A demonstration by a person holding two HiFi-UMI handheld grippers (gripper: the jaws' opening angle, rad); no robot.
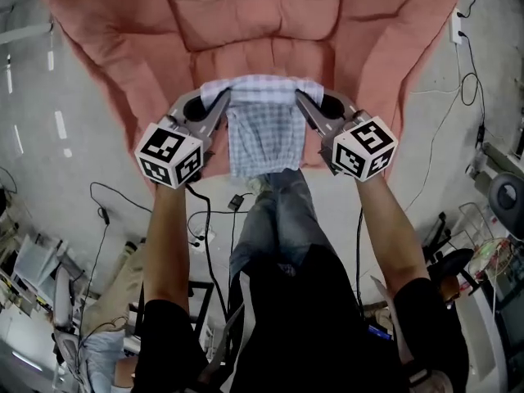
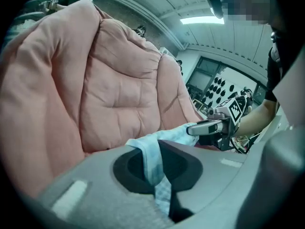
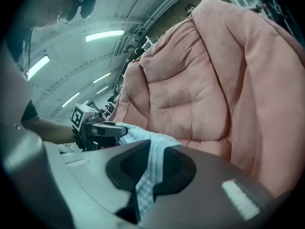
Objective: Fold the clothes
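Jaws: both pairs clenched on cloth, nothing else between them.

Left gripper pinches the upper left corner of the checked cloth. Right gripper pinches the upper right corner. In each gripper view a bunched strip of pale blue-and-white check runs down through the pinch, and the other gripper shows across the cloth, also gripping it.

Cloth position: stretched between the two grippers, roughly level. Its top edge is turned over into a band. The rest hangs down as a narrower panel in the gap between the grippers.

Behind and around the cloth: a large pink cushion, quilted, with raised sides and a padded back. The cloth sits in front of the seat's front edge. Contact with the cushion cannot be told from any view.

Below the cloth in the head view: the person's legs in jeans. The hanging edge overlaps them in the picture.

Marker cubes: left cube and right cube sit at about the same height, on either side of the cloth.

Grey floor with black cables lies under the arms.
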